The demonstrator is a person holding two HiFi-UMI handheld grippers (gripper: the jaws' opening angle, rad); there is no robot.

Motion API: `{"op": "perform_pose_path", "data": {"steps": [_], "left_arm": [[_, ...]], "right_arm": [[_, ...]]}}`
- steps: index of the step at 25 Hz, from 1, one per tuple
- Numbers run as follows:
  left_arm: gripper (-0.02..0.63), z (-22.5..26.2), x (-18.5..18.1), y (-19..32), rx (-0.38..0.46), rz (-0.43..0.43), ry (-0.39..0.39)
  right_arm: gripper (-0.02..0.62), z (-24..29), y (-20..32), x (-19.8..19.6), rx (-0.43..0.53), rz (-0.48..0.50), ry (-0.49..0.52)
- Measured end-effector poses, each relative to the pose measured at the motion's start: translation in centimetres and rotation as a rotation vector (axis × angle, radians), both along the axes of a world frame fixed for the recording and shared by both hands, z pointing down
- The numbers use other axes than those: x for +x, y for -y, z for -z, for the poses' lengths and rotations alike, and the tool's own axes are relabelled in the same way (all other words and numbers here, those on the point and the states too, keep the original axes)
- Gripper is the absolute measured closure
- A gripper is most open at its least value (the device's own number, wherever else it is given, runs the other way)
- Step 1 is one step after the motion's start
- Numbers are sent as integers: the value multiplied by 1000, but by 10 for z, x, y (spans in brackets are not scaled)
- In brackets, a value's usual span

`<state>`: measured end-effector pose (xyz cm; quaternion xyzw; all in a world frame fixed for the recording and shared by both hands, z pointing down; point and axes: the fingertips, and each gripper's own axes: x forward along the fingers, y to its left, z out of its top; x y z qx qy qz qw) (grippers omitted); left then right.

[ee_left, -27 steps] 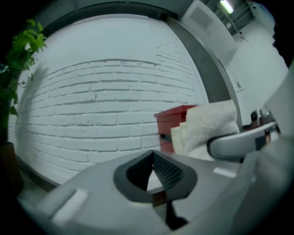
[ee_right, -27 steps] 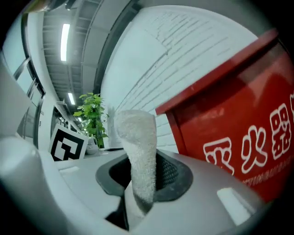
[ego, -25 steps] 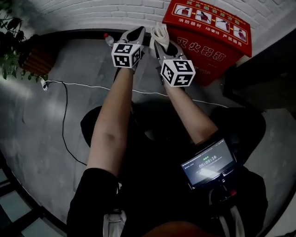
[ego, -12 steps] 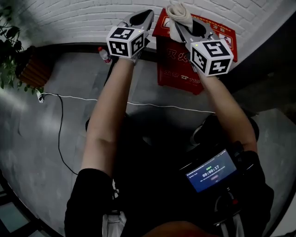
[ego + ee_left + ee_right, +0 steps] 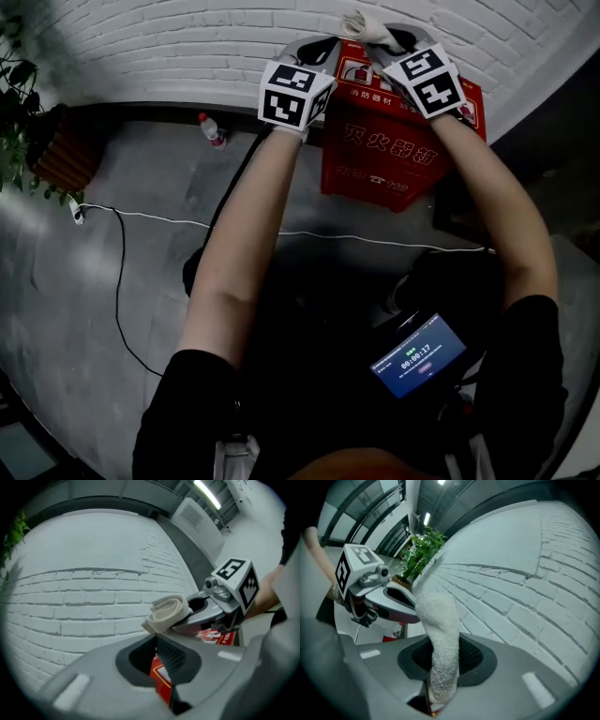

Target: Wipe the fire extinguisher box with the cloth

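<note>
Judging by how things lie, the wiping itself is at most barely begun: the cloth (image 5: 438,620) is in hand and over the fire extinguisher box (image 5: 394,141), but nothing shows any stretch of the box as wiped. The right gripper (image 5: 389,39) has its jaws clamped on the cloth, which is squeezed thin between the pads and bulges out past the tips as a pale folded wad. In the head view that wad sits over the back edge of the box's top, close to the white brick wall (image 5: 169,42). A scrap of the red printed top shows just under the jaws in the right gripper view. Whether the cloth actually presses on the top or hangs just above it cannot be told from any view. The left gripper (image 5: 157,660) carries nothing; its jaws are drawn together, and only a strip of the red box shows past them. It hangs near the box's back left corner, just beside the right gripper. The box stands on the grey floor (image 5: 141,178) against the foot of the wall, its front face with the large print turned toward the person. What looks settled is fetching the cloth and bringing it to the box. What looks left is nearly everything else: passes across the top, then the front and sides, most likely starting from the back edge where the cloth now is.
</note>
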<state>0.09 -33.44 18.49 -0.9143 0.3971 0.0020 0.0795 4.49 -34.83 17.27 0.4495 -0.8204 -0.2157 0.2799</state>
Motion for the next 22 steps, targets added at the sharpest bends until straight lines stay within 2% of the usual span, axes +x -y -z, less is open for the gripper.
{"op": "perform_pose_path", "data": {"steps": [2,7,13,18,22], "left_arm": [[607,-1,1,6,-8,7,2],[607,1,-4,21,-41,16,-55],[607,-11,-9,34,-75,55,-47],[607,-25,-15,41,-112,83,-28],[607,-34,-19,43,-137,91,-22]], "right_arm": [[502,-6,12,-1,13,-8,-89],[502,2,39,4,67,-43,-251],[502,-23,60,-4,68,-38,-474],[502,-48,75,-1,49,-43,-602],[502,-55,93,7,5,-67,-651]]}}
